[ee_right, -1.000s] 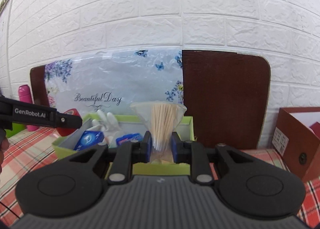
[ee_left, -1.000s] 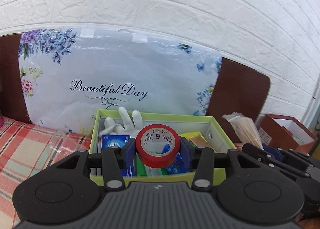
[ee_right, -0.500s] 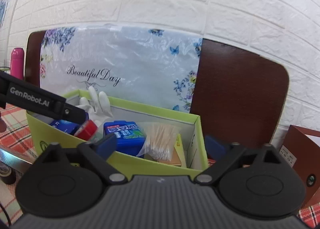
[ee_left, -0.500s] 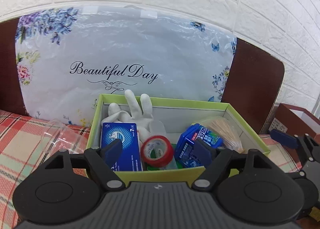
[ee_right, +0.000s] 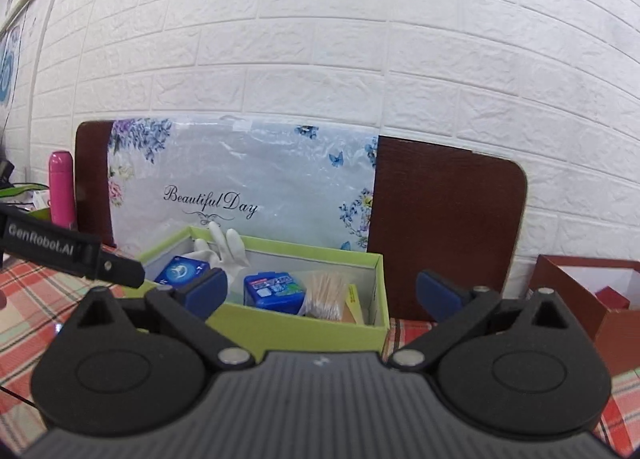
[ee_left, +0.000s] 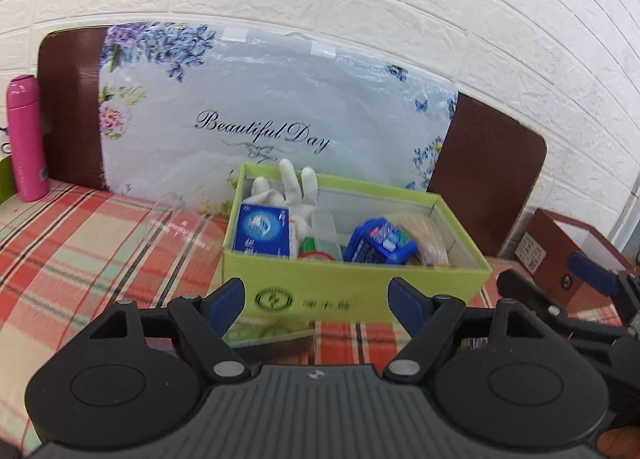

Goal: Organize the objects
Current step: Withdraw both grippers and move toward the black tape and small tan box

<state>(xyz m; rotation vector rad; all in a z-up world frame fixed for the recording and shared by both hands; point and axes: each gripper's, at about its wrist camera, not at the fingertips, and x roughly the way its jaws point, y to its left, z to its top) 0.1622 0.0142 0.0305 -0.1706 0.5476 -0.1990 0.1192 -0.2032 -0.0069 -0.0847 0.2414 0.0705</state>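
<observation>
Now, on the plaid tablecloth (ee_left: 80, 259), the green box (ee_left: 352, 295) holds the glove, packets, red tape roll (ee_left: 318, 256) and toothpick bag (ee_right: 326, 295) — straight ahead of 2 empty, wide-spread claws, left gripper (ee_left: 318, 295) nearer than right gripper (ee_right: 322, 291).

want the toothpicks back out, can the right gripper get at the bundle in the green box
Probably yes: the right gripper, jaws wide and empty, faces the open green box, and the toothpick bundle lies uncovered at its near end.
</observation>
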